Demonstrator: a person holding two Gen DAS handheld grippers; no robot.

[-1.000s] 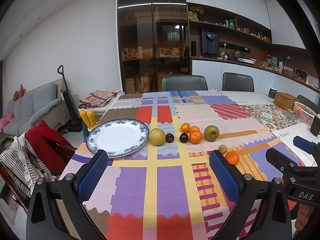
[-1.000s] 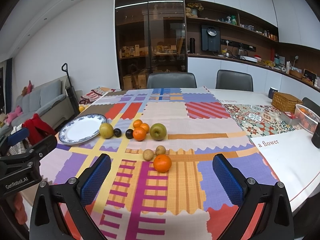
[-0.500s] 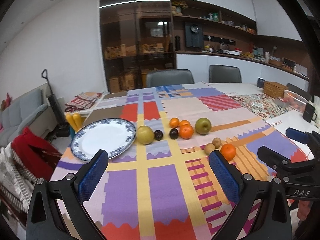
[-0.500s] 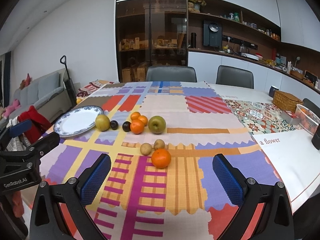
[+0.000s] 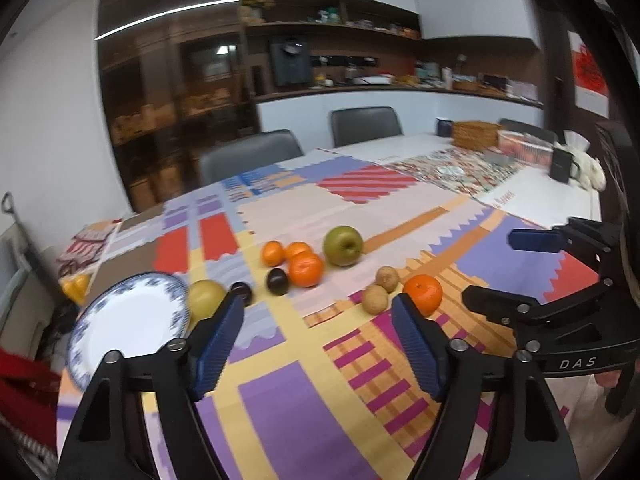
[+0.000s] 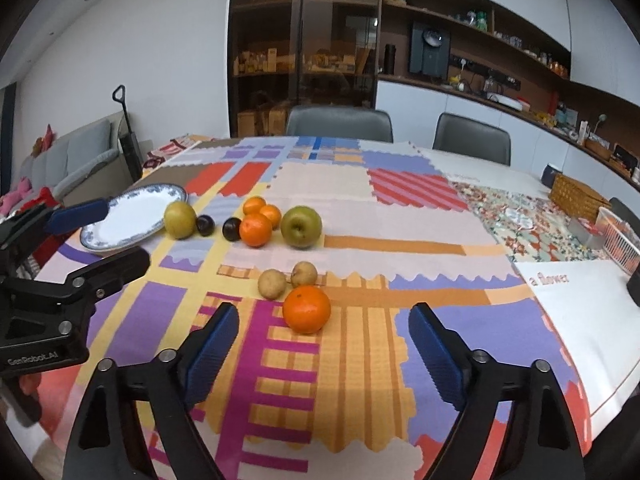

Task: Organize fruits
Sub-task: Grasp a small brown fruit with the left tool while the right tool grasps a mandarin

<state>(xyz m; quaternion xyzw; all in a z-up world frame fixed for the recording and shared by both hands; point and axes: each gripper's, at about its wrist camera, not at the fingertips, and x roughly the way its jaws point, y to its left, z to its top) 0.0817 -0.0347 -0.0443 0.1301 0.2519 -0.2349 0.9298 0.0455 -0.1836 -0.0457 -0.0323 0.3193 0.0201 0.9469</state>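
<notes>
Basically nothing sorted: left wrist view, left gripper [image 5: 316, 334] jaws closing on nothing, round white blue-rimmed plate [image 5: 128, 324] bare, fruits loose on patchwork tablecloth [image 5: 280, 400]. Right wrist view, right gripper [image 6: 324, 344] jaws closing, empty, just short of nearest round orange tangerine [image 6: 307, 309]; all fruit left.

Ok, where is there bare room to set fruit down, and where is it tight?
The plate is bare. Open cloth lies right of the green apple toward the wicker basket, and nearer than the lone orange. Crowded: the cluster of oranges and plums.
</notes>
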